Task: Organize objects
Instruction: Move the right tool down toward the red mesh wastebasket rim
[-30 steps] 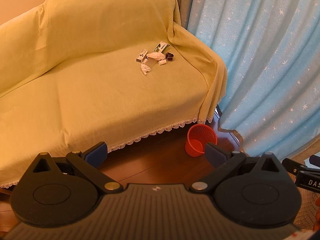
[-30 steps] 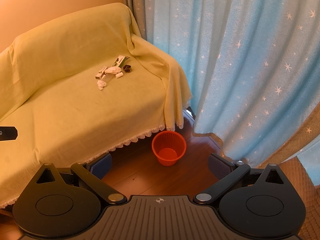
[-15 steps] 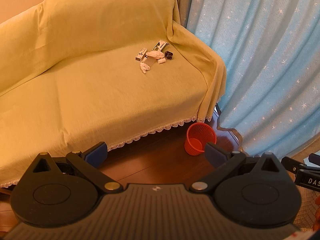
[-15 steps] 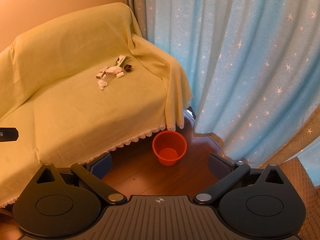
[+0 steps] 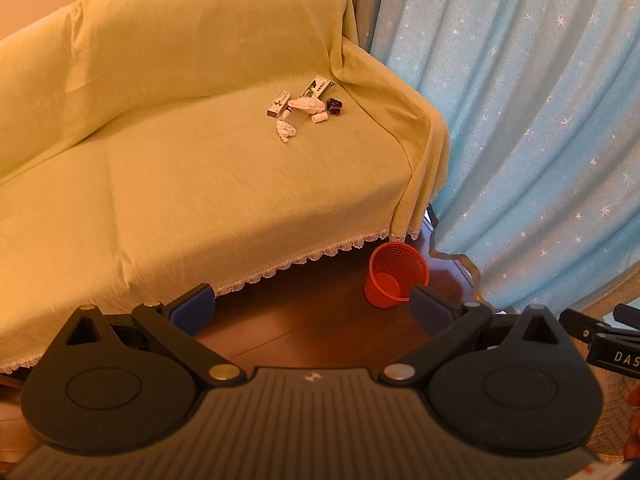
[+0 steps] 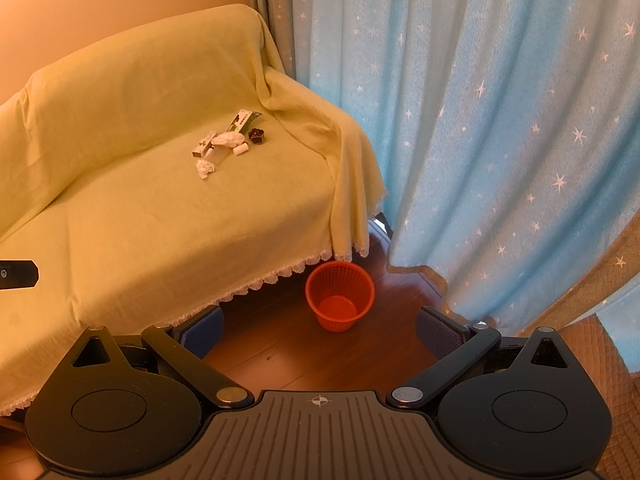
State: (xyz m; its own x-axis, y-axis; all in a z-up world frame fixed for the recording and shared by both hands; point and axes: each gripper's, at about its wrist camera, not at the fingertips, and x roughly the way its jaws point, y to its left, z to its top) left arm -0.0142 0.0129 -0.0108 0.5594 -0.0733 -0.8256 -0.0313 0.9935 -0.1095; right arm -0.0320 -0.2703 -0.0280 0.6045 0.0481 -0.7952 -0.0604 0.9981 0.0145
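Each gripper, left gripper (image 5: 312, 308) and right gripper (image 6: 320, 330), is black plastic: two round discs, silver pivot screws, ribbed grey centre plate, blue-padded fingers (image 5: 192, 307).

Dim, warm amber cast over everything ahead of the fingers; cooler daylight glowing through the curtain (image 6: 500, 140) to the right. Soft shadows, no glare. Fisheye bending and dark vignetting at corners; focus fairly sharp.

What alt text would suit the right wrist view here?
The open right gripper, holding nothing, looks across a wooden floor at a sofa draped in a yellow-green cover, where a small cluster of litter lies near the right armrest. An empty orange mesh wastebasket stands on the floor by the sofa's corner, beside a blue star-print curtain.
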